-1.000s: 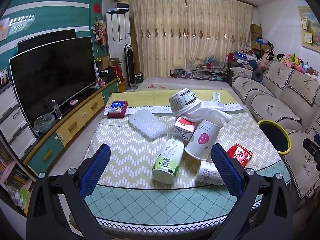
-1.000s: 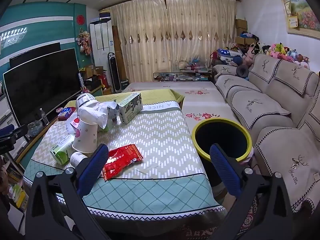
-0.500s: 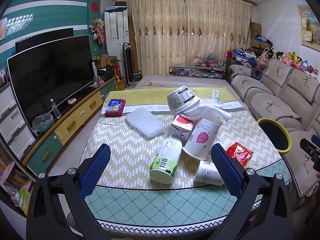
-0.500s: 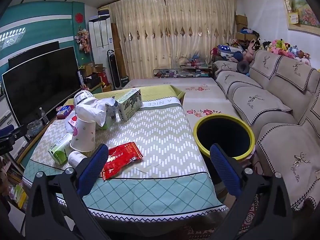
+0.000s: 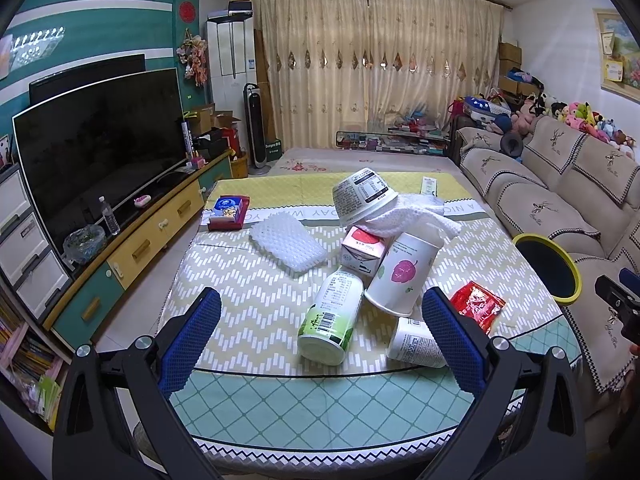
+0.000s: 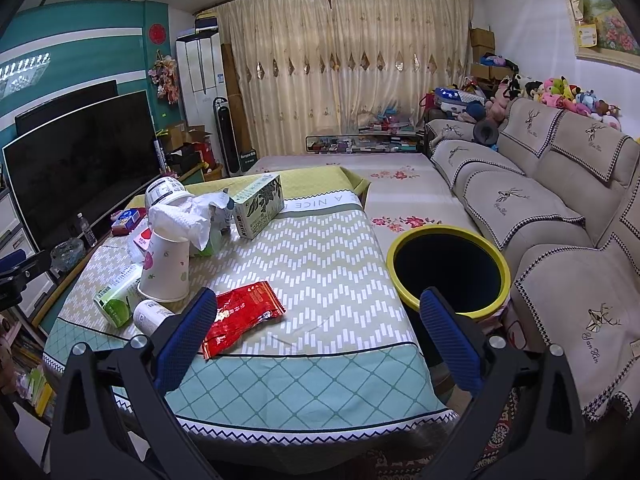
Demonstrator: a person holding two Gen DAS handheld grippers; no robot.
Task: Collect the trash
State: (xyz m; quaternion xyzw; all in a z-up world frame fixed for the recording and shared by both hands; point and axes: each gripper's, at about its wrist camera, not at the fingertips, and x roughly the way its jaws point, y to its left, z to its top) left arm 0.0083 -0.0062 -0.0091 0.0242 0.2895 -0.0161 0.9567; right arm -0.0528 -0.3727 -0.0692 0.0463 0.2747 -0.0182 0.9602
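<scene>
Trash is piled on the table (image 5: pixel 256 392): a green-labelled bottle (image 5: pixel 331 315) on its side, an upturned paper cup (image 5: pixel 400 275), a small white bottle (image 5: pixel 412 343), a red wrapper (image 5: pixel 476 305), a pink carton (image 5: pixel 363 249), a white bowl (image 5: pixel 363 197) and crumpled tissue (image 5: pixel 416 216). My left gripper (image 5: pixel 320 332) is open and empty, near the front edge before the green bottle. My right gripper (image 6: pixel 316 336) is open and empty; the red wrapper (image 6: pixel 242 316) lies by its left finger. A yellow-rimmed black bin (image 6: pixel 448 272) stands right of the table (image 6: pixel 320 376).
A white foam pad (image 5: pixel 289 245) and a red-blue box (image 5: pixel 229 212) lie on the far left of the table. A green tea box (image 6: pixel 258 205) stands at the back. A sofa (image 6: pixel 560 200) runs along the right, a TV (image 5: pixel 96 148) on the left.
Both grippers have shifted slightly; the scene drifts a little in both views. Nothing was taken hold of, and the trash has not moved.
</scene>
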